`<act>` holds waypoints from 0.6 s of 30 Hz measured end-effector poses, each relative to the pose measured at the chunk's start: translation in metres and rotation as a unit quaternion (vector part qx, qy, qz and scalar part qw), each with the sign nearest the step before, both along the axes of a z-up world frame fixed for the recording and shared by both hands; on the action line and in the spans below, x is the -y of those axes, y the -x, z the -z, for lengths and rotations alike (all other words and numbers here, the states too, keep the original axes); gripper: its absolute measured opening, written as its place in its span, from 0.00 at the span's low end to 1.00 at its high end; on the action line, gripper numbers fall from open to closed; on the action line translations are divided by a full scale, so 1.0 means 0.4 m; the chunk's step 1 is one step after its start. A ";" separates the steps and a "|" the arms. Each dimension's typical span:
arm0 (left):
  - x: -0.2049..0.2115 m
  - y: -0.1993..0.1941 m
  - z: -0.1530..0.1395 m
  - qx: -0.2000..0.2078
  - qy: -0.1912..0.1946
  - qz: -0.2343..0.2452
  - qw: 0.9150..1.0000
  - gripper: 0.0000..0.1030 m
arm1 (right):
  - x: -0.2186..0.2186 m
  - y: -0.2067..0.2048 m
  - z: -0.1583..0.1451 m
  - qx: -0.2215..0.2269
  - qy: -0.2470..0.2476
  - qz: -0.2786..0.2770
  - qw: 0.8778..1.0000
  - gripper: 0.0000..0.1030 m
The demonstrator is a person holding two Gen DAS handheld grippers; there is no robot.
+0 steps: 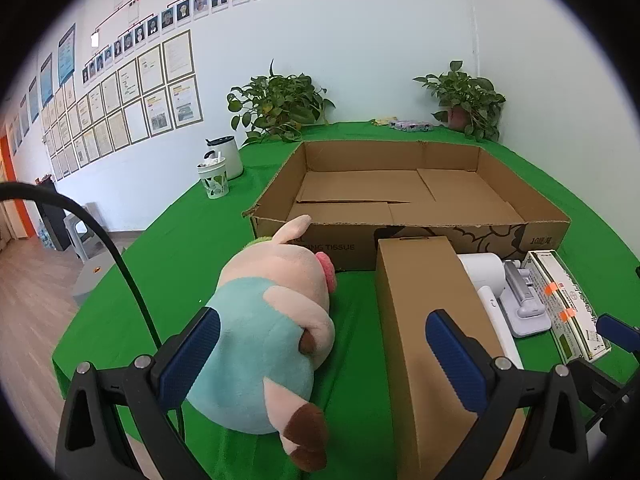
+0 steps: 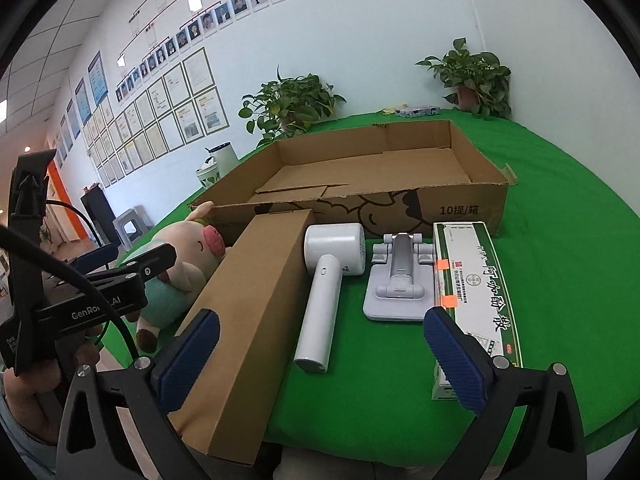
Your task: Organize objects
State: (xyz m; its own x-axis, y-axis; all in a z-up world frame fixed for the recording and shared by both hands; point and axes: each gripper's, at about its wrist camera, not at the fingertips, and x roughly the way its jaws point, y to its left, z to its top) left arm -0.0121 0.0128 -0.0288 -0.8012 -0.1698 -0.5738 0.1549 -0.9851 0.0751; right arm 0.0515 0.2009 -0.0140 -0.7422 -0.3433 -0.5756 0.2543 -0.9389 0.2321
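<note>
Before one empty cardboard tray point(image 2: 460, 196), five items lie in a row: plush pig point(image 1: 264, 344), long carton point(image 2: 256, 312), hair dryer point(image 2: 324, 280), stand point(image 2: 396, 284), medicine box point(image 2: 472, 280). Left gripper point(image 1: 320, 364) and right gripper point(image 2: 320, 360) both spread wide, empty.

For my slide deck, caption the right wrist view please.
Open right gripper hovers over hair dryer, long carton, medicine box; tray box empty.
</note>
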 end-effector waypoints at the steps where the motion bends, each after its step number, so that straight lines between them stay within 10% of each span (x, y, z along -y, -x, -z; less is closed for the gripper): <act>1: 0.002 0.000 0.001 0.000 -0.001 -0.003 1.000 0.99 | 0.003 0.009 0.004 0.005 0.003 -0.006 1.000 1.00; 18: 0.066 0.101 -0.002 -0.006 -0.029 0.100 0.994 0.99 | 0.106 0.088 0.010 0.041 -0.030 0.046 0.998 1.00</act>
State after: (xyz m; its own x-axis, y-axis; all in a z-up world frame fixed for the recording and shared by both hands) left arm -0.0523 -0.0136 -0.0279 -0.8228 0.0278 -0.5676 -0.0448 -0.9989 0.0161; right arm 0.0162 0.1586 -0.0178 -0.7181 -0.2402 -0.6532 0.1497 -0.9699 0.1921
